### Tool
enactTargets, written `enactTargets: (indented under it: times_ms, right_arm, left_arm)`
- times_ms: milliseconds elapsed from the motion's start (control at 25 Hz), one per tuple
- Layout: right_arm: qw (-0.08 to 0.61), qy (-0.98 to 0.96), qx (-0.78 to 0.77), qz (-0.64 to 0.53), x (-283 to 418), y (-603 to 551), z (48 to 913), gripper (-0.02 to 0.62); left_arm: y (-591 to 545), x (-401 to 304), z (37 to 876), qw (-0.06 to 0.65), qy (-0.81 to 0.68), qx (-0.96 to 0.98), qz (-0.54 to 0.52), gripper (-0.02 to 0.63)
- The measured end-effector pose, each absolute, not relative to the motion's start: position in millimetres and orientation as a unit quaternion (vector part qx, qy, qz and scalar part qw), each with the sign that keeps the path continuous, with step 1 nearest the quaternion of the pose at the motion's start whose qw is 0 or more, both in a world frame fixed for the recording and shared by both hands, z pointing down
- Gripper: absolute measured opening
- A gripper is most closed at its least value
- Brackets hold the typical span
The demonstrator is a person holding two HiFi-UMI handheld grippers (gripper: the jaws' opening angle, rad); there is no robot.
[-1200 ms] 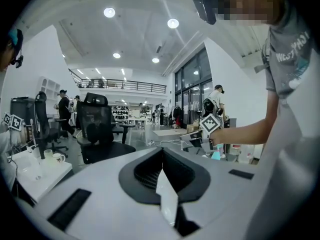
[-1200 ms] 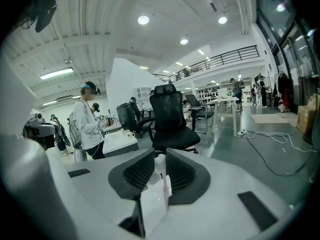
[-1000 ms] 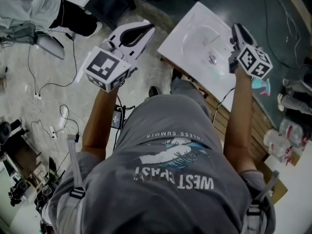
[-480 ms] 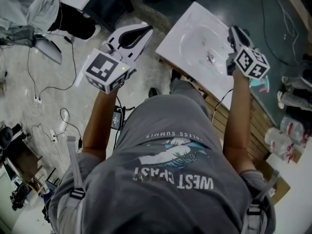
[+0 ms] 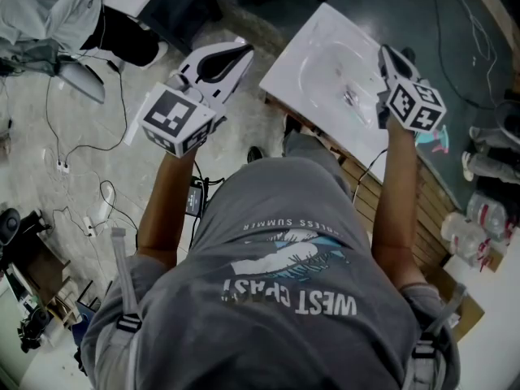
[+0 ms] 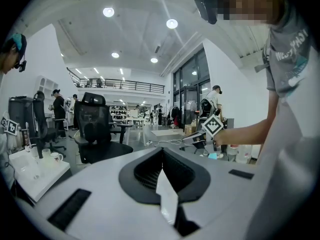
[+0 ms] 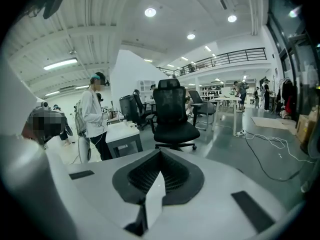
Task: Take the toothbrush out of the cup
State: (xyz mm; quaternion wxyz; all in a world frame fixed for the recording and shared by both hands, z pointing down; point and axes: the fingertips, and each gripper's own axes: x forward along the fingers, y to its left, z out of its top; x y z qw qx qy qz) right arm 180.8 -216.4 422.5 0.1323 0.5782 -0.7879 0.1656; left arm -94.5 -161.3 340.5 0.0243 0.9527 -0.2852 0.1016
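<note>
Head view shows my left gripper [image 5: 246,49] held out over the floor [image 5: 73,177] and my right gripper [image 5: 385,53] raised over the far side of a white basin [image 5: 280,75]. Left gripper view: the jaws are pressed together with nothing between them, facing an open room. Right gripper view: the jaws have just been closing and now meet, again with nothing between them. Neither gripper carries anything.

Finding on the task's things: I can locate neither the toothbrush nor the cup with any certainty. A small dark item [image 5: 351,97] lies in the hollow of the basin, and a teal object [image 5: 435,140] shows just beyond my right gripper's marker cube. Both are too small to name.

Assessment: the toothbrush is not in my grip, and whether it stands in the cup or lies outside it is not shown. Two empty, closed grippers would fit a stage with the toothbrush in the cup as well as one with it already out and set down. Progress cannot be certified either way.
</note>
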Motion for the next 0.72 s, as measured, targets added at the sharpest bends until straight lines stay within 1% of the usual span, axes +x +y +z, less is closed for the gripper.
enactTargets:
  times_ms: [720]
  right_arm:
    - [0.138, -0.789, 0.571, 0.181, 177.0, -217.1, 430.8, 0.008]
  left_arm:
    - [-162.8, -95.8, 343.7, 0.033, -0.287, 0.952, 0.1, 0.0]
